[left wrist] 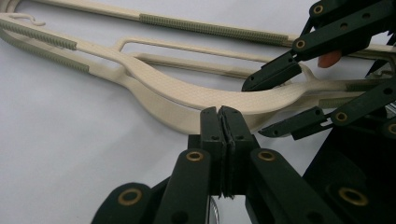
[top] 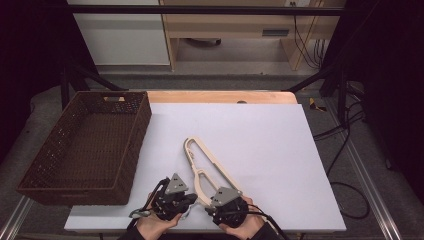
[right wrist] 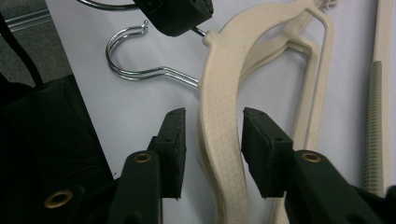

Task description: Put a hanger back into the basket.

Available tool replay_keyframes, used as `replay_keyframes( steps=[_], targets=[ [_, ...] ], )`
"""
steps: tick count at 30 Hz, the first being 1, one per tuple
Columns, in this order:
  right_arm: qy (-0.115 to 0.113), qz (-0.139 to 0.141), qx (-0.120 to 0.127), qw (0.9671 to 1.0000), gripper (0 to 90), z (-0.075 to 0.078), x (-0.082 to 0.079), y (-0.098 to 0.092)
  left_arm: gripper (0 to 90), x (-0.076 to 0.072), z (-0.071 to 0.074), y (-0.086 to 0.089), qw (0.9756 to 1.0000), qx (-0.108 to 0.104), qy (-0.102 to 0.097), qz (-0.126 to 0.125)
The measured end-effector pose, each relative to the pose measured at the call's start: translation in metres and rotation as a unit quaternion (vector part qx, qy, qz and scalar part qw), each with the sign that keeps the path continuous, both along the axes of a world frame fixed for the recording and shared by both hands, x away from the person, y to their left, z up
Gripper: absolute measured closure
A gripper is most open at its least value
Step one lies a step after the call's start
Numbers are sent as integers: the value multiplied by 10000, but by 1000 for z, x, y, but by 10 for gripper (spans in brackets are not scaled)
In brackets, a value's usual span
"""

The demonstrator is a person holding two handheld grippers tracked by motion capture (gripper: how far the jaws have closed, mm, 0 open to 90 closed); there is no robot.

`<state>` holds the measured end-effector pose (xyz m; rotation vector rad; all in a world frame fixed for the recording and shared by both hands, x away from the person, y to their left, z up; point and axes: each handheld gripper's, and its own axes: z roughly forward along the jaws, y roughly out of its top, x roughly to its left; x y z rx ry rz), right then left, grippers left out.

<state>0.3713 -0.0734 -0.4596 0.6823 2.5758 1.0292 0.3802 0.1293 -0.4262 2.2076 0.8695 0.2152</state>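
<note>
**Right claw brackets the hanger's shoulder, grip not yet made**

The right gripper (right wrist: pixel 212 151) stands part open, its two black pads on either side of the cream plastic clothes hanger (right wrist: pixel 224 140) with a little daylight left on each side; it holds nothing yet. Just beyond its tips, the hanger's chrome wire hook (right wrist: pixel 135 70) curls toward the left gripper (left wrist: pixel 222 122), whose jaws are pressed together, seemingly on the hook's stem. Farther off to the left sits the dark brown woven basket (top: pixel 132 145) on the white table sheet (top: pixel 280 150). The step looks like taking hold; next, squeeze the pads onto the arm squarely, then lift both ends together.
</note>
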Motion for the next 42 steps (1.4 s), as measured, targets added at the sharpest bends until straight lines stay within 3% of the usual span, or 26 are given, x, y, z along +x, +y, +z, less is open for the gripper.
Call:
replay_keyframes(
  steps=[4, 10, 12, 14, 17, 21, 22, 23, 24, 27, 28, 30, 33, 34, 42],
  targets=[
    [-8, -26, 52, 10000, 721, 0, 0, -1, 885, 0, 0, 1, 10000, -78, 54, 15],
    [-61, 95, 53, 9999, 737, 2, 1, -3, 877, 1, 1, 2, 9999, -145, 37, 5],
    [-87, 207, -21, 9997, 748, 3, 0, -4, 810, 1, 5, 6, 9989, -472, 5, 22],
    [-135, 245, -53, 9996, 752, 3, 0, -4, 686, 2, 7, 8, 9983, -574, -20, 33],
    [-153, 293, -51, 9994, 755, 4, -1, -5, 542, 0, 24, 23, 9937, -1035, -380, 191],
    [-144, 278, 20, 9995, 758, 9, -1, -8, 406, -1, 42, 41, 9864, -1410, -795, 270],
    [-181, 269, 60, 9995, 759, 10, -1, -10, 377, -1, 42, 41, 9864, -1410, -795, 270],
    [-189, 249, 96, 9995, 761, 12, -1, -12, 337, -1, 51, 51, 9824, -1574, -956, 314],
    [-189, 249, 96, 9995, 761, 12, -1, -12, 320, -1, 51, 51, 9824, -1574, -956, 314],
    [-264, 225, 158, 9993, 767, 20, 1, -19, 266, 0, 60, 66, 9762, -1734, -1211, 478],
    [-264, 225, 158, 9993, 767, 20, 1, -19, 259, 0, 60, 66, 9762, -1734, -1211, 478],
    [-337, 130, 248, 9990, 774, 26, 2, -25, 238, 3, 61, 75, 9725, -1883, -1245, 576],
    [-388, 96, 264, 9988, 780, 31, 3, -30, 229, 5, 61, 79, 9718, -1878, -1261, 669],
    [-456, -53, 261, 9986, 789, 35, 4, -35, 219, 7, 59, 81, 9717, -1867, -1254, 729],
    [-710, -521, 384, 9954, 829, 46, 15, -60, 189, 13, 46, 76, 9773, -1536, -1293, 675]
  ],
)
